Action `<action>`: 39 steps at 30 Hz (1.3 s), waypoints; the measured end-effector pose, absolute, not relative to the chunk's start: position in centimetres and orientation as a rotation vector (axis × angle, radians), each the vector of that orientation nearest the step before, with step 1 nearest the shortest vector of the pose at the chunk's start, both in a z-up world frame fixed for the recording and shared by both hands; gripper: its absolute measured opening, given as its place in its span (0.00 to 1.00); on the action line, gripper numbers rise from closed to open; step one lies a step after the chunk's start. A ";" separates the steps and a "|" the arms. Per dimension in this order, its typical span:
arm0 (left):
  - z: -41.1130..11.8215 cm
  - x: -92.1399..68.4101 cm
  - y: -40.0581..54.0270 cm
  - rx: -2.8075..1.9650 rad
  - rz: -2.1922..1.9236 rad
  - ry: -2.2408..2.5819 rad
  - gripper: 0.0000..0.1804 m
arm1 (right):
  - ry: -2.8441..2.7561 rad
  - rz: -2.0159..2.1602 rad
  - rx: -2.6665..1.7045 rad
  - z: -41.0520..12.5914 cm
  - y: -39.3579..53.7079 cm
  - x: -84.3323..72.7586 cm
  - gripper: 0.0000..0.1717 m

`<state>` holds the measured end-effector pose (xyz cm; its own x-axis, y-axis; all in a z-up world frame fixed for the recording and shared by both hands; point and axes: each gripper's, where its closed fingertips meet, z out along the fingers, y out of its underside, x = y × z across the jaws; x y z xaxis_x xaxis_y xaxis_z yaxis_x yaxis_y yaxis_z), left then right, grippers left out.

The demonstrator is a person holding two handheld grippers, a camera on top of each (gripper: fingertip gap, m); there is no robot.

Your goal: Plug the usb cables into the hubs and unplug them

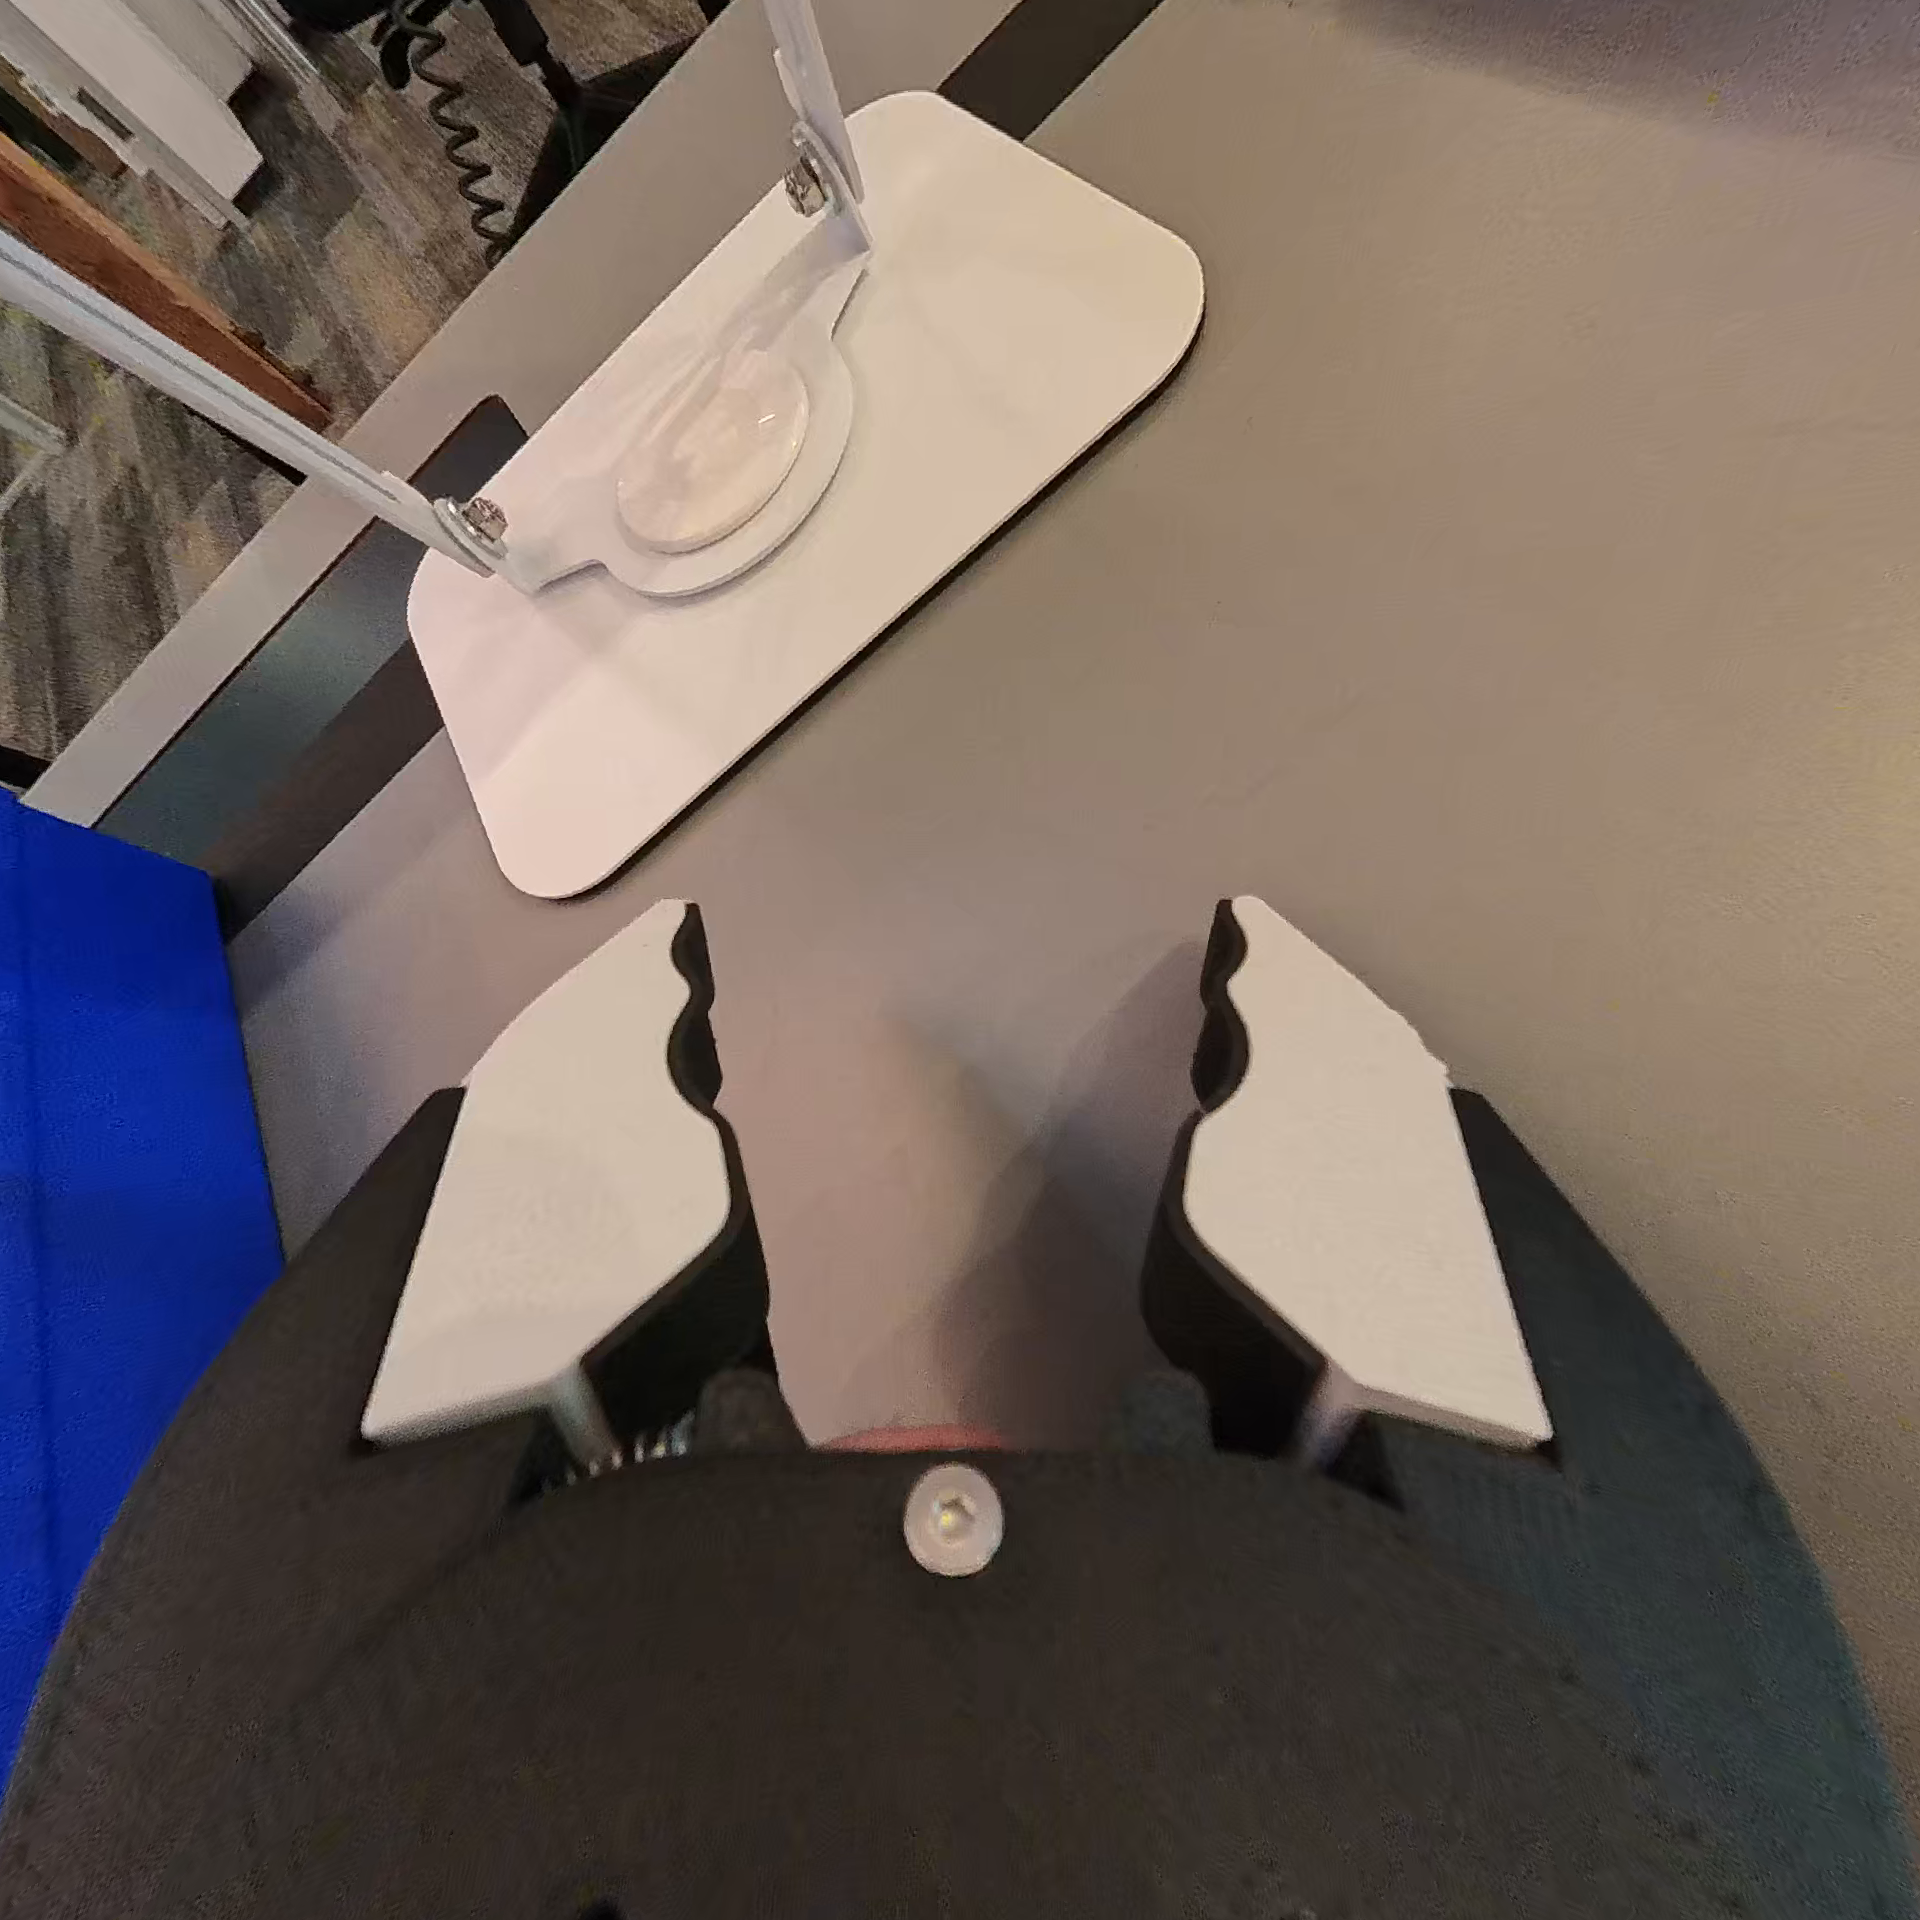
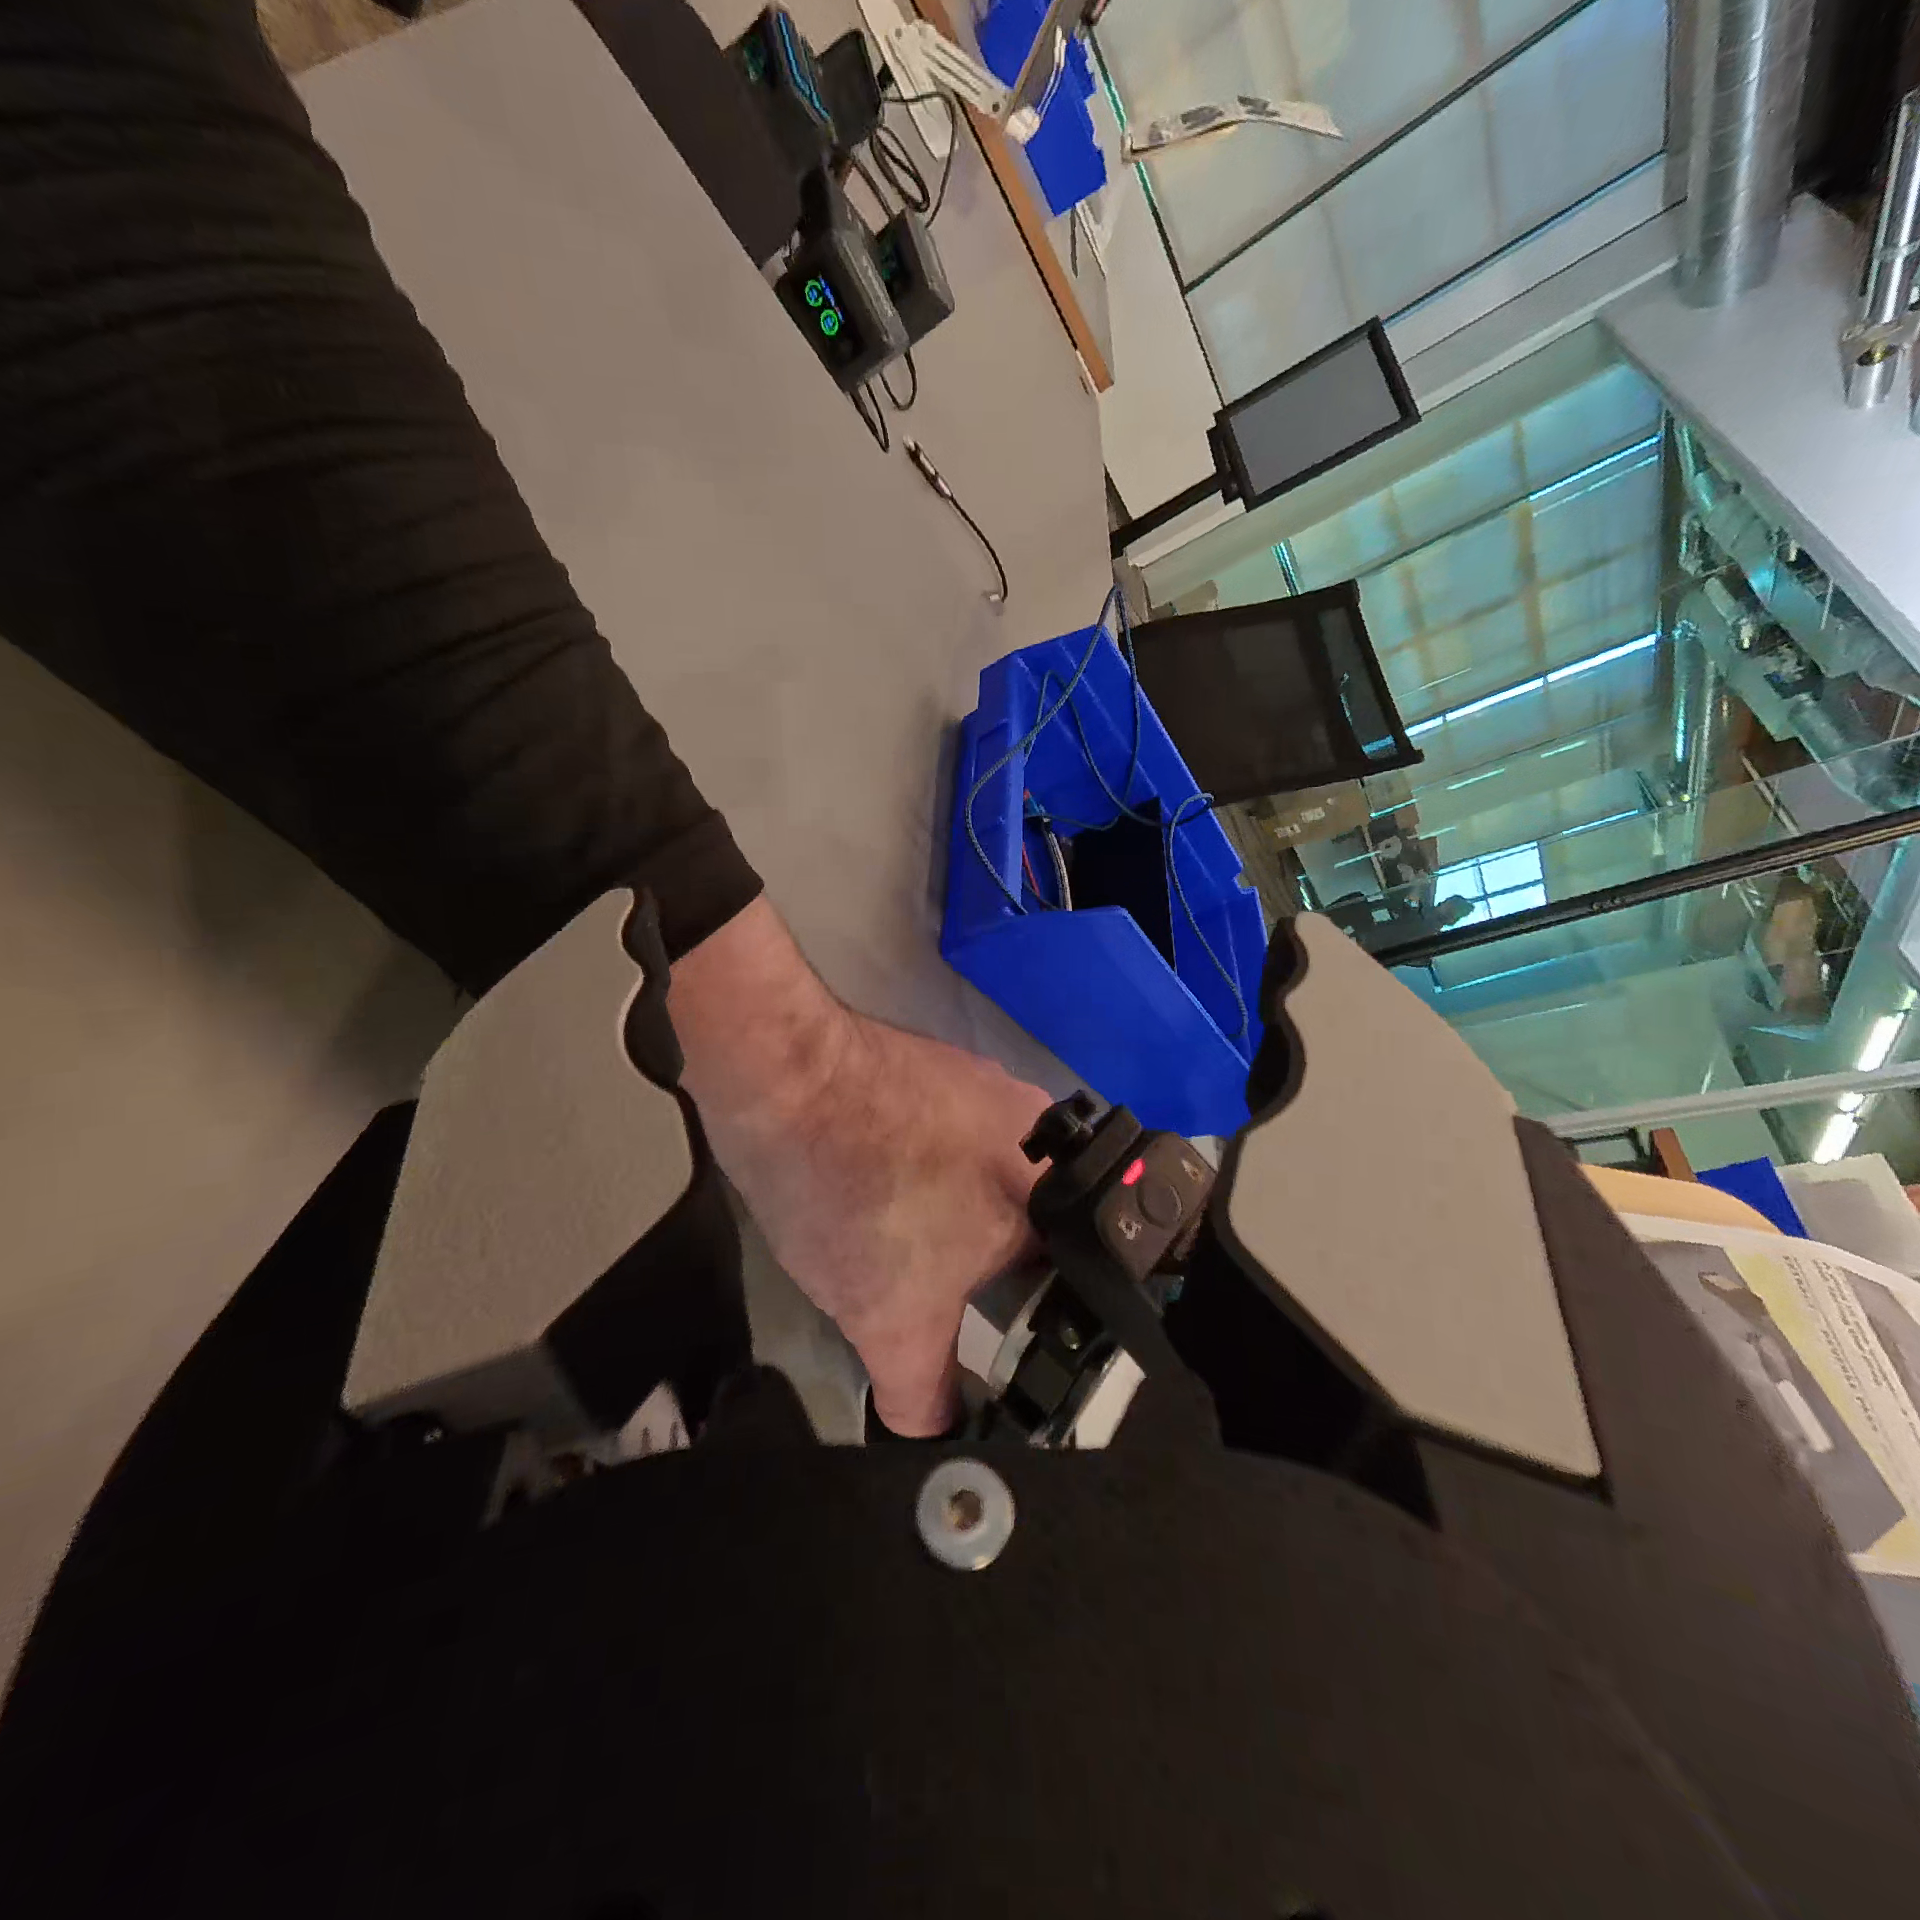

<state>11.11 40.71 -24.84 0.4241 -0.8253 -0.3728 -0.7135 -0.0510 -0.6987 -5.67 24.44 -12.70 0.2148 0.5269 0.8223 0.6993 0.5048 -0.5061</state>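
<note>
Black housing of the left gripper (image 1: 961,914) fills the lower part of the left wrist view, its two white fingers (image 1: 582,1143) spread well apart with only bare grey table (image 1: 1455,727) seen between them. Nothing is gripped.

Right gripper (image 2: 951,935) is likewise seen wide open; between its fingers a person's hand (image 2: 883,1174) in a dark sleeve (image 2: 312,520) is seen farther off, wrapped around the handle of a black device (image 2: 1122,1216) with a small red light. Neither pad presses on anything.

Task items are seen only in the right wrist view, far off toward the table's far edge: dark hubs (image 2: 862,291) with green lights are grouped there, black cables (image 2: 904,156) looped around them. One loose black cable (image 2: 966,520) lies on the table, between the hubs and a blue bin (image 2: 1091,977). Whether any cable is plugged in cannot be told at this distance.

Blue bin stands at the table edge, with thin blue cords (image 2: 1081,748) trailing out of it and over its rim.

In the left wrist view, a white flat stand base (image 1: 831,499) with two white arms bolted to it rests near the table's corner, just ahead of the left fingertips. A blue surface (image 1: 94,1143) is seen at the left edge of that view, what it belongs to cannot be told.
</note>
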 end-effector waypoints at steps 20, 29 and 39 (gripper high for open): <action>-24.8 11.4 40.6 -1.768 -0.118 1.335 0.53 | -1.463 -0.187 -1.192 -14.1 25.2 -5.7 0.64; -22.0 9.2 42.7 -1.810 -0.338 1.131 0.47 | -1.061 -0.275 -1.400 -11.9 28.6 6.5 0.55; -1.9 8.3 31.0 -0.995 -0.964 1.012 0.47 | -0.729 -0.493 -1.924 -20.7 33.7 22.3 0.47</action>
<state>8.31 30.99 -1.94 0.2401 -0.9476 -0.2106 0.1642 0.2535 -0.9533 22.34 33.69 -20.70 0.7373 0.2762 0.6165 0.6750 -0.3381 -0.6558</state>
